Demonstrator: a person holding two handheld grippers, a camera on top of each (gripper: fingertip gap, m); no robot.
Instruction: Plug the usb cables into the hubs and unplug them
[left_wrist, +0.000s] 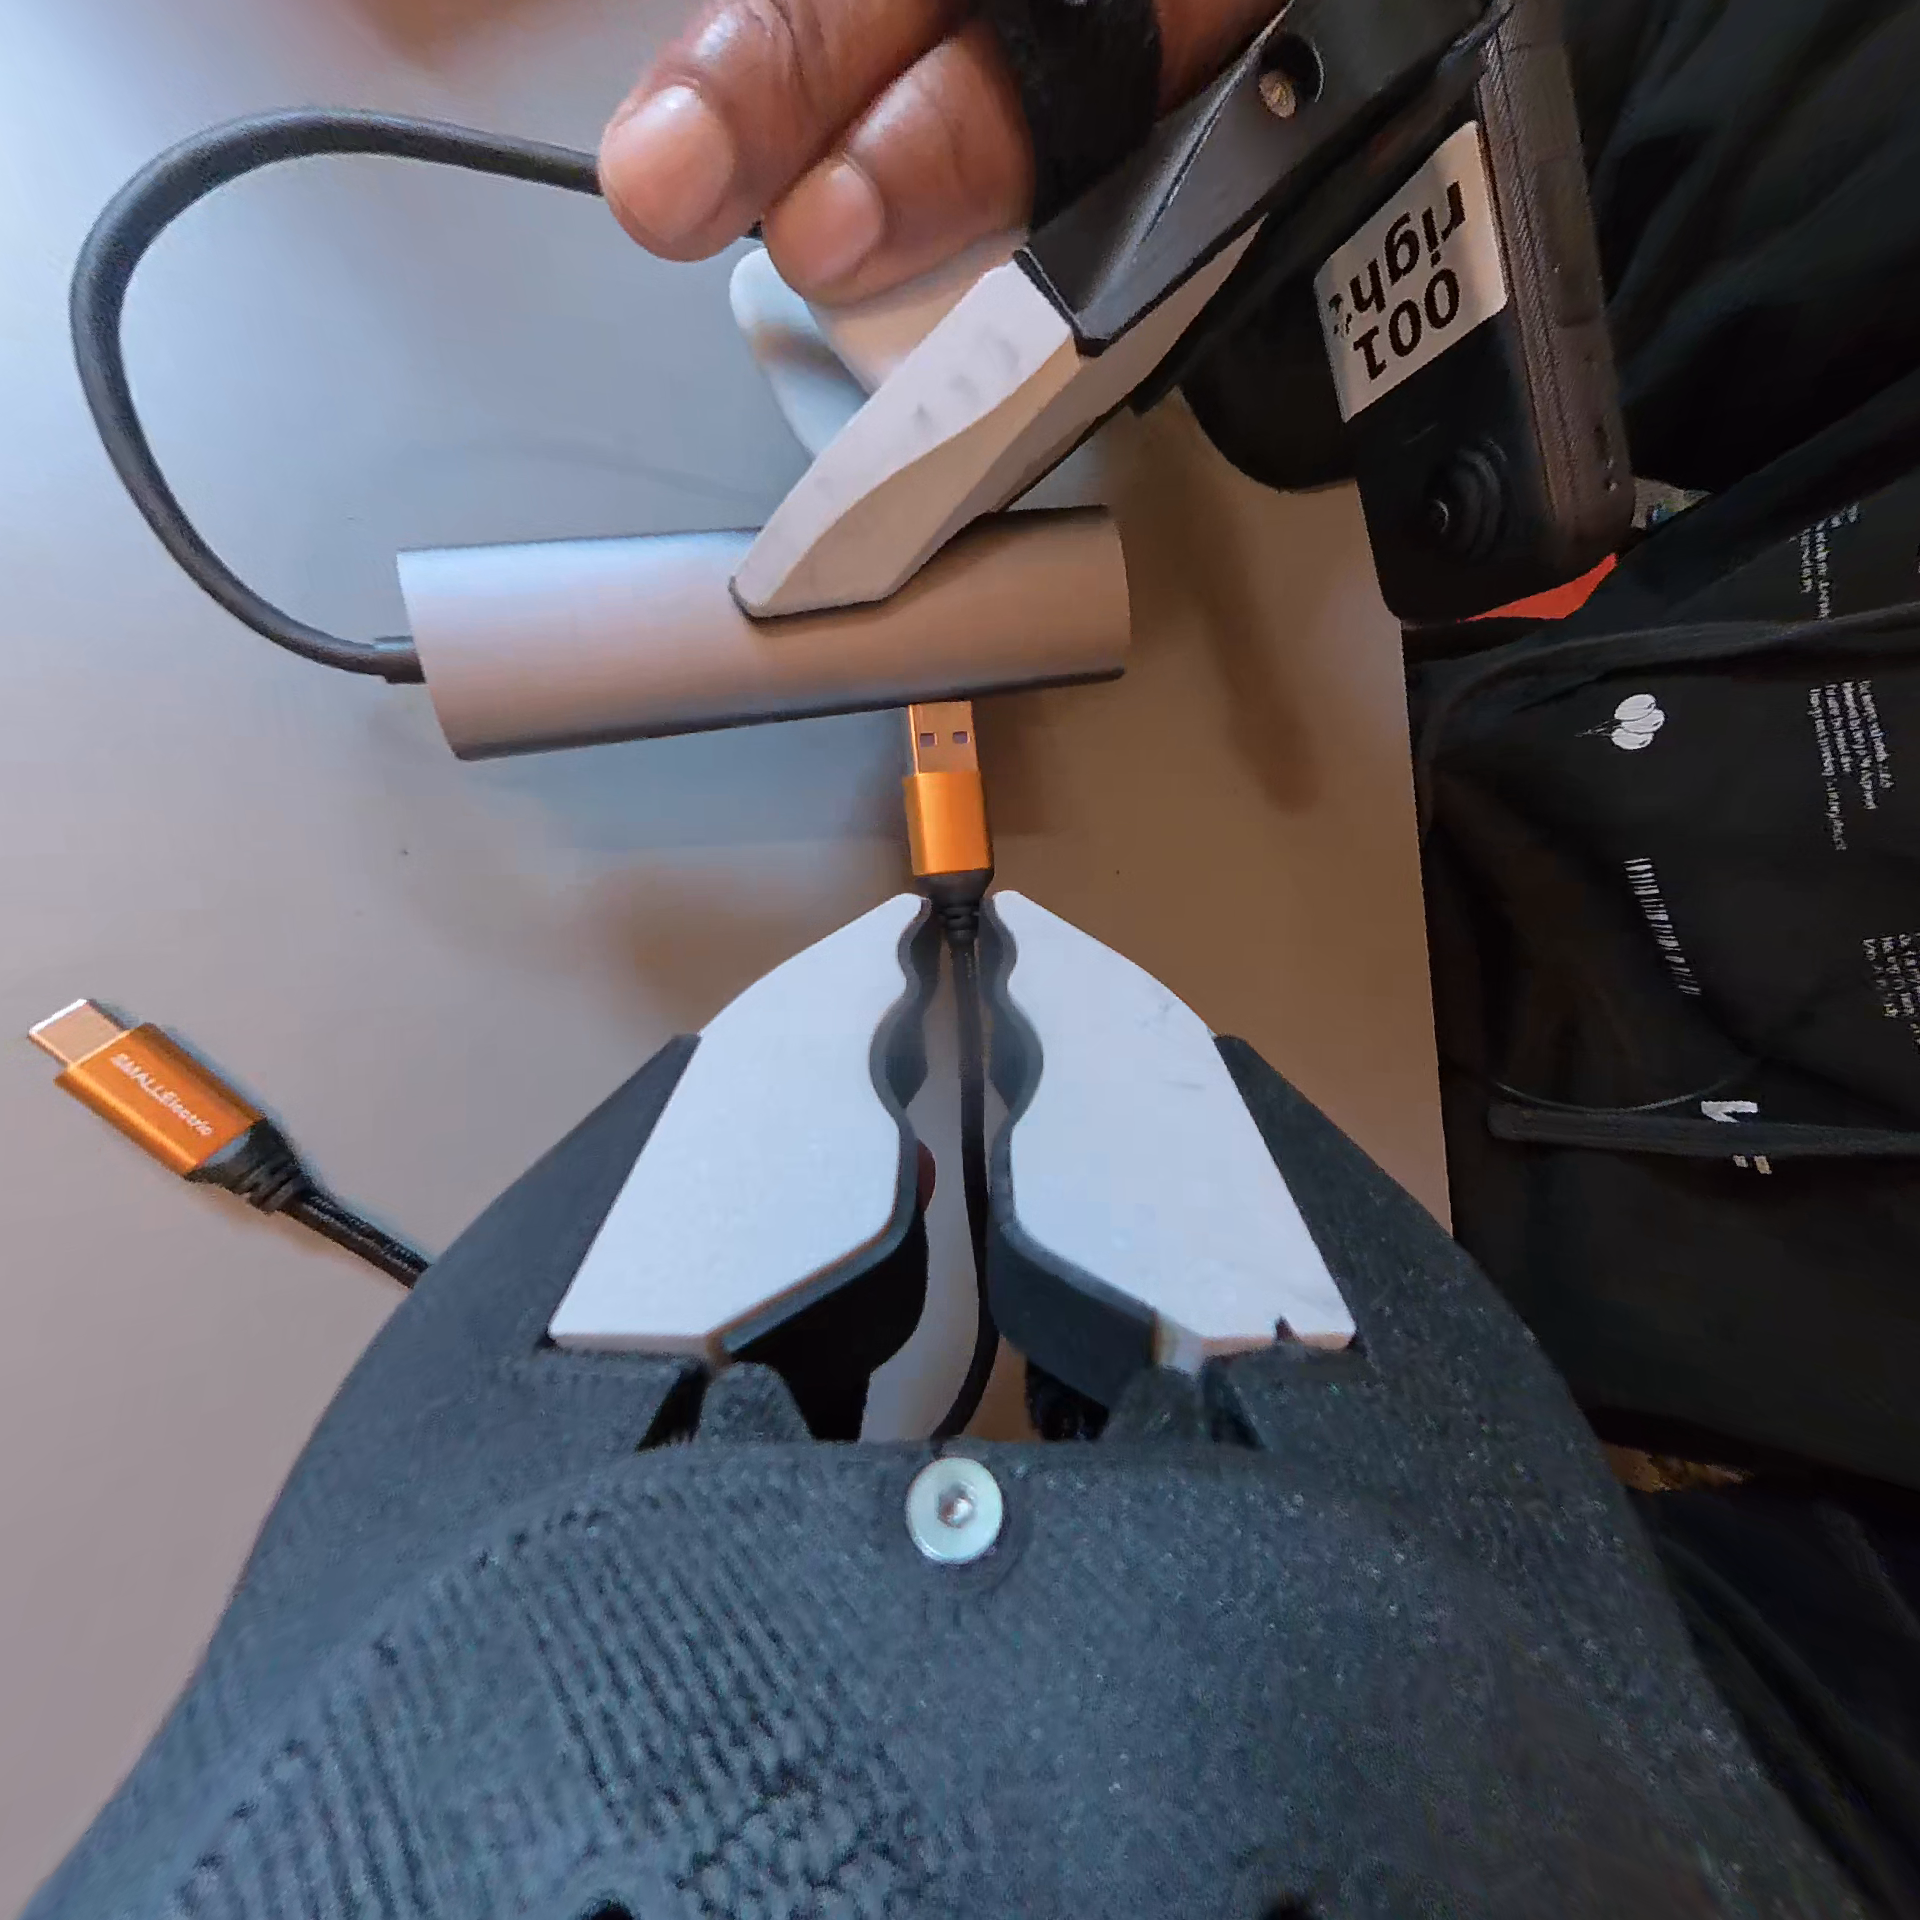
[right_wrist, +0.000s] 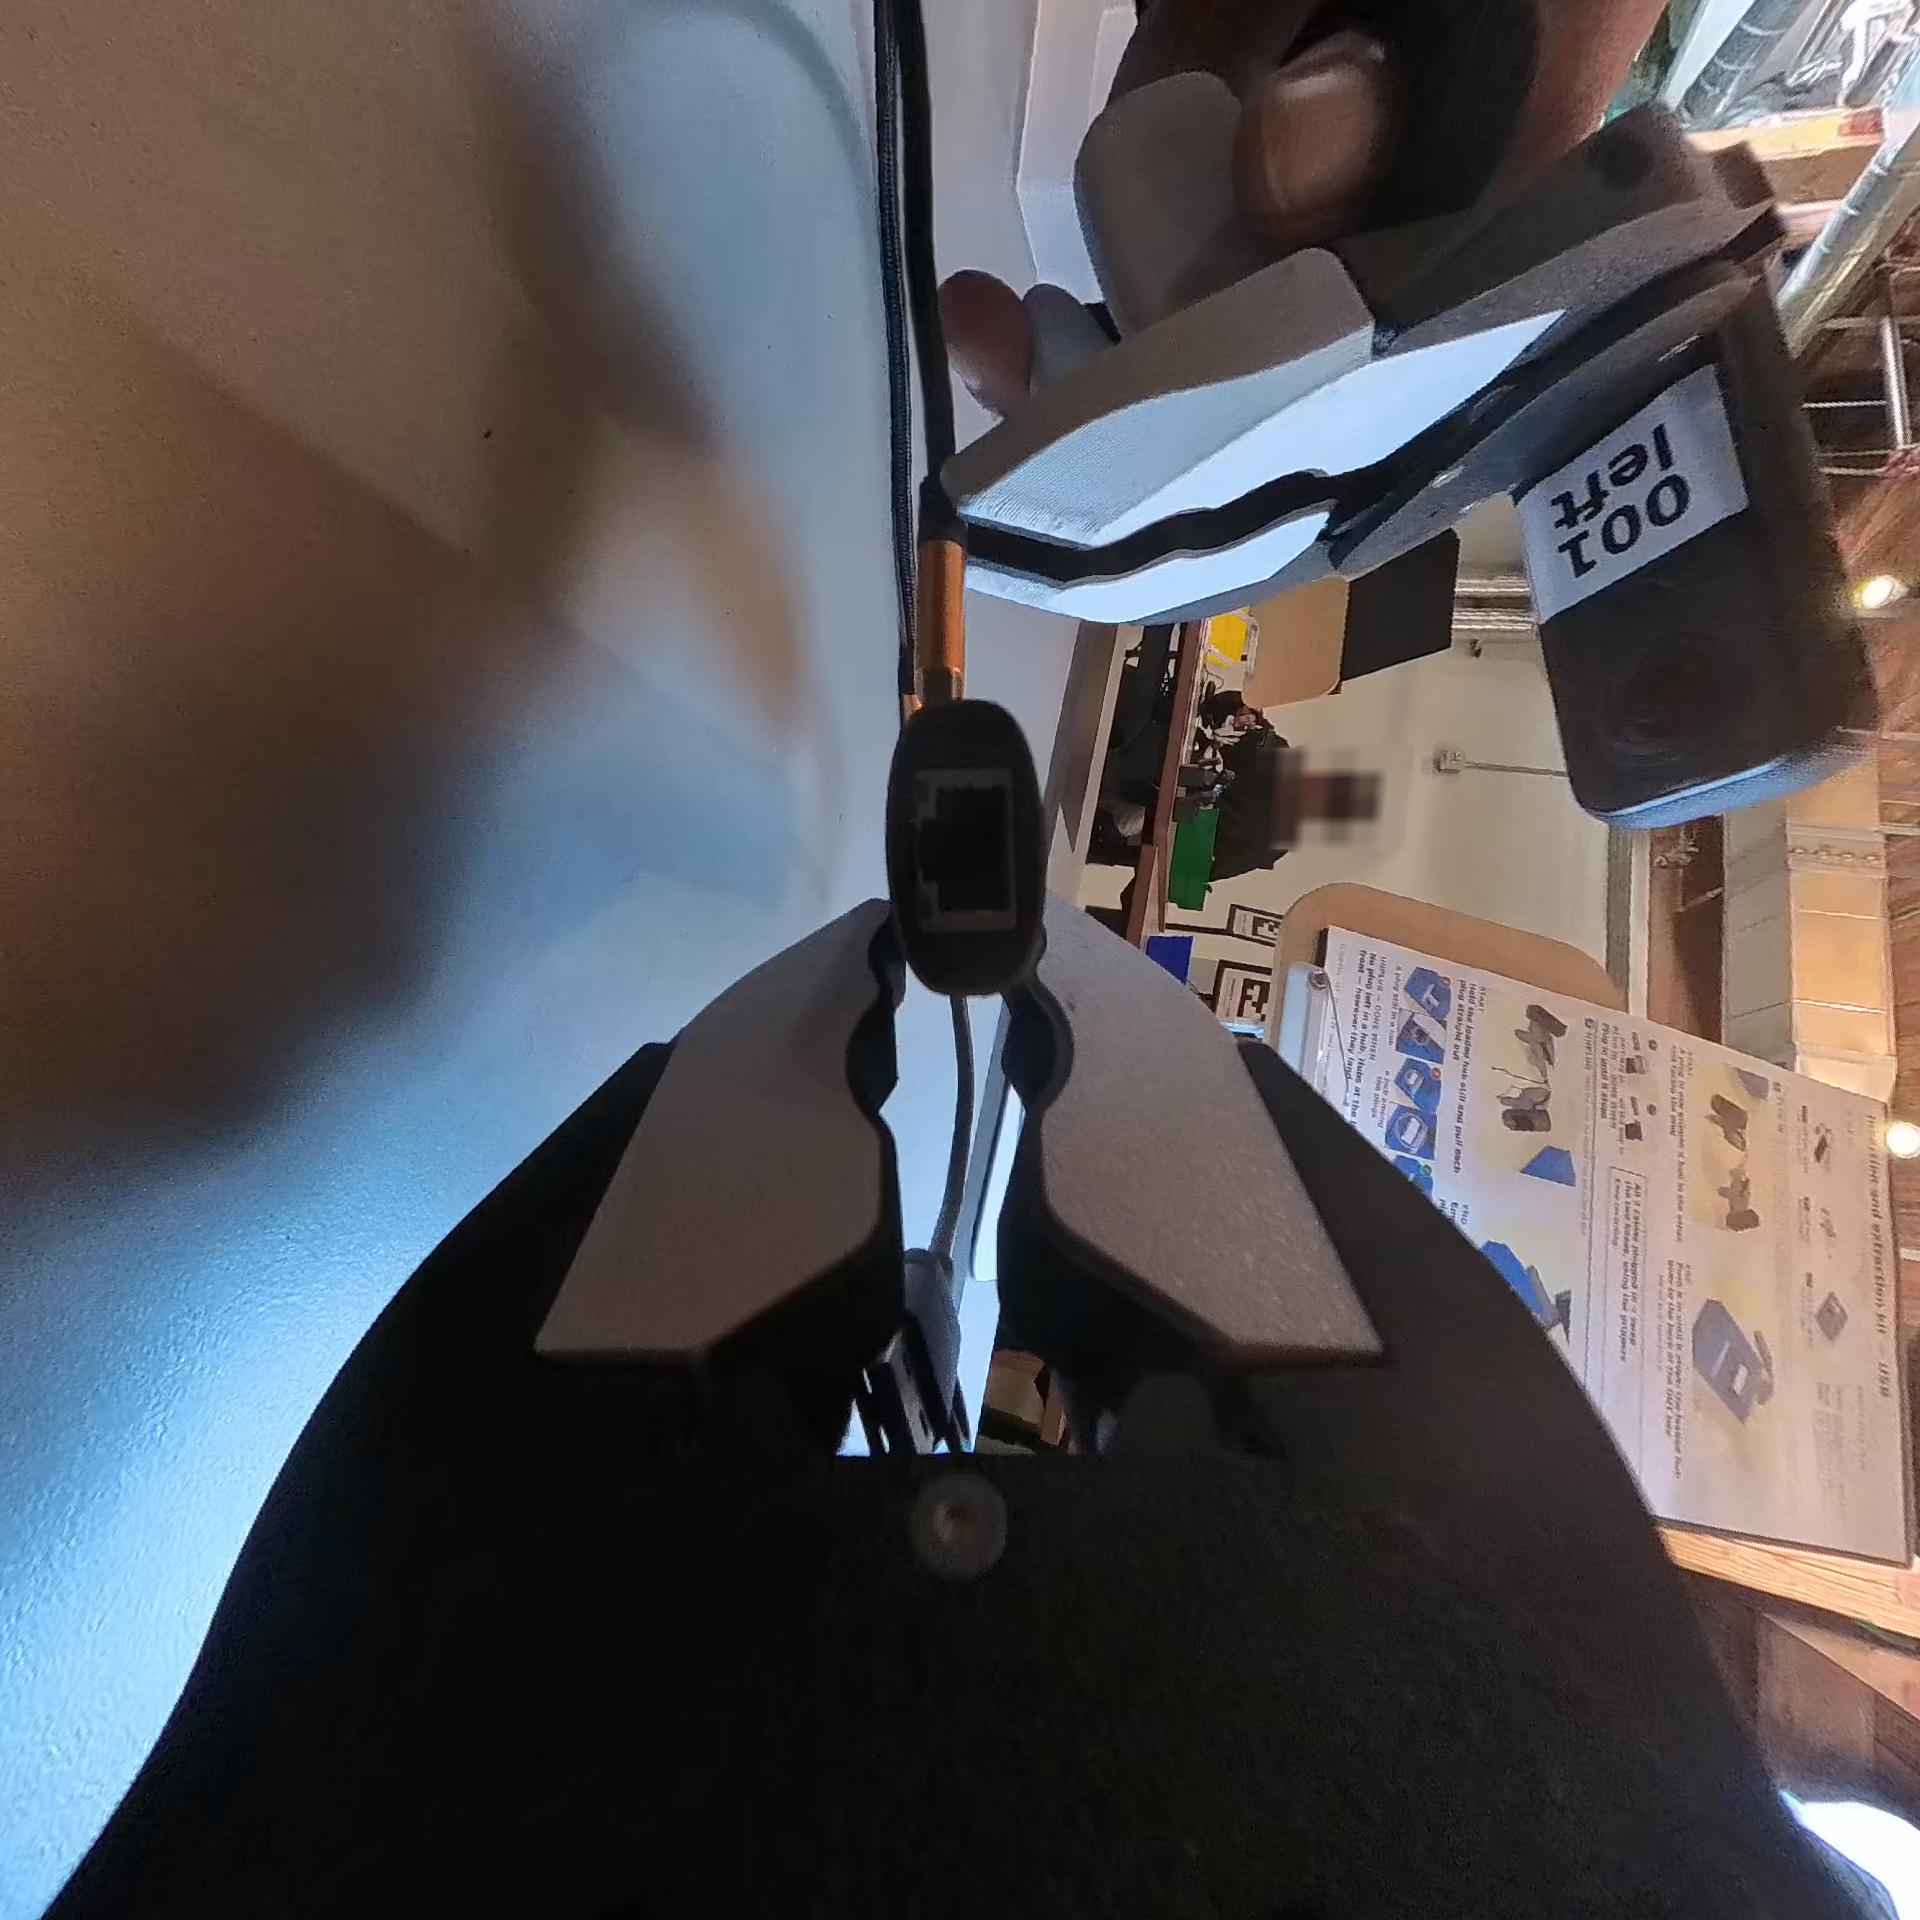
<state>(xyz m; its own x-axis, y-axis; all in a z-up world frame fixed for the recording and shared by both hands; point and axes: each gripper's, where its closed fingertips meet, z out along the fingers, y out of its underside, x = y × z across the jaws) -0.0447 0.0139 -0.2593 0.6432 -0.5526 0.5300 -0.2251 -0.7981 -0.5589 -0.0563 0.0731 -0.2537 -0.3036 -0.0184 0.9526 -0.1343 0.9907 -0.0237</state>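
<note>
Far left in the left wrist view, a second orange plug lying loose on the grey table, tip aimed up and left, braided lead trailing toward the near gripper body. Next, a black hub lead looping wide over open tabletop before entering the left end of the grey hub. Hub held off the table, long axis running left to right, slightly tilted. Right gripper reaching in from the upper right, clamped across the hub's right half, one pale finger flat on top, a hand behind it. Just below the hub's near edge, the orange USB-A plug, long axis pointing straight away at the hub, metal tip partly seated in a side port. Left gripper closed on the black cable just behind that plug, cord running back down the channel between the fingers. Right of that, the table edge, then dark clothing. From the right wrist view, hub end-on between the near fingertips, socket facing the camera, plug entering from beyond, printed sheet far right.
</note>
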